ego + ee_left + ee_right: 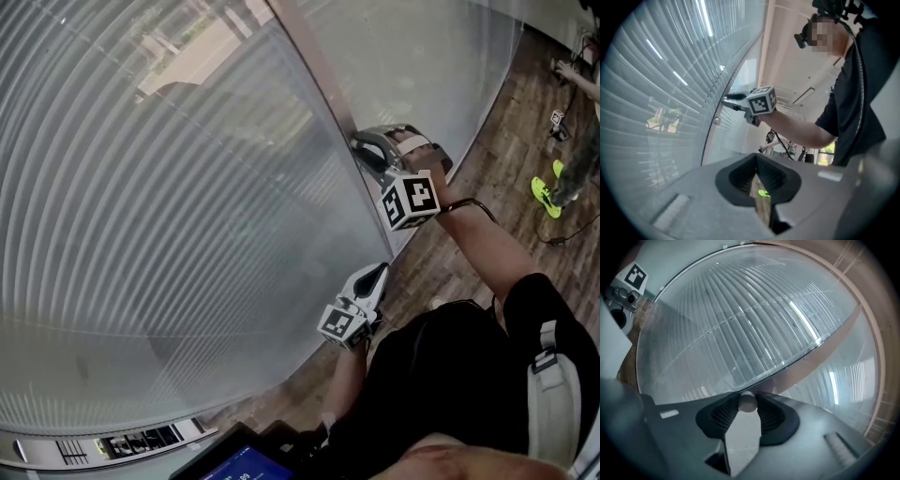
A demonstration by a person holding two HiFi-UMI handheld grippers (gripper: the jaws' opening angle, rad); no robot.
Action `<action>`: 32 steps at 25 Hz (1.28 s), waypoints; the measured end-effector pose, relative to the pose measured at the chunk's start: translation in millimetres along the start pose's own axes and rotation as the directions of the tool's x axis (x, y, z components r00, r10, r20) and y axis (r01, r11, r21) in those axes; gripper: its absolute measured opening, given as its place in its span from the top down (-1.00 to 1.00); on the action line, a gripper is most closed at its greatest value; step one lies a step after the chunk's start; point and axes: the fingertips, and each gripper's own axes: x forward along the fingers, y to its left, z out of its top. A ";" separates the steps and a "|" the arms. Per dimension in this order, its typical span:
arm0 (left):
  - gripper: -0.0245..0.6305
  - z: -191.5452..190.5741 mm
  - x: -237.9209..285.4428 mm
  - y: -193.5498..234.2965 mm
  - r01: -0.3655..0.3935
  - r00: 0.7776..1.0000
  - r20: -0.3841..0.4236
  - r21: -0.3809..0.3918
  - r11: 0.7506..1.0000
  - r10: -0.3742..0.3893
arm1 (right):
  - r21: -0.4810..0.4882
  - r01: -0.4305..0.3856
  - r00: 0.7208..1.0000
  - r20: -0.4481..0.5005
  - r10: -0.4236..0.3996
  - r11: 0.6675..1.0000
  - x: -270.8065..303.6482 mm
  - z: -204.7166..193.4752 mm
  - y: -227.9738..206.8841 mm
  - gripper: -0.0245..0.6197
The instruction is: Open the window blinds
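Gripping a small white round knob (747, 402) between both pads, the right gripper (361, 142) is held about level at the upright frame post (314, 66). That post separates two panes of slatted window blinds: one wide blind (169, 206) on the left and one narrower blind (422, 56) beyond it. The slats of both run horizontally and lie close together behind glass, so only dim shapes show through. A second knob (716, 121), also small and round, sits on the same frame edge just below that gripper. The left gripper (381, 270) hangs lower, near the wide blind but apart from it, its jaws together with nothing between them. Each of the two grippers carries one marker cube. At the far right of the wooden floor (487, 178), another person stands in two bright green shoes (544, 195).
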 end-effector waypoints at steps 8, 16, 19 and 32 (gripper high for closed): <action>0.92 -6.9 -3.0 -0.7 0.014 1.000 -0.004 -0.007 1.000 -0.014 | 0.315 -0.083 0.996 0.045 0.073 0.945 -1.2 -6.0 -1.7 0.54; 0.92 -2.7 -10.8 9.9 -0.002 1.000 -0.001 -0.008 1.000 0.002 | 0.773 -0.187 0.980 0.188 0.062 0.606 2.4 -17.9 -5.2 0.53; 0.92 -1.1 -12.6 11.4 -0.001 1.000 -0.003 0.000 1.000 0.001 | 0.879 -0.241 0.968 0.246 0.041 0.412 3.0 -21.1 -8.7 0.53; 0.92 1.8 -21.9 10.6 -0.006 1.000 -0.003 -0.010 1.000 0.006 | 0.953 -0.299 0.953 0.301 -0.024 0.056 -0.8 -21.5 -17.8 0.53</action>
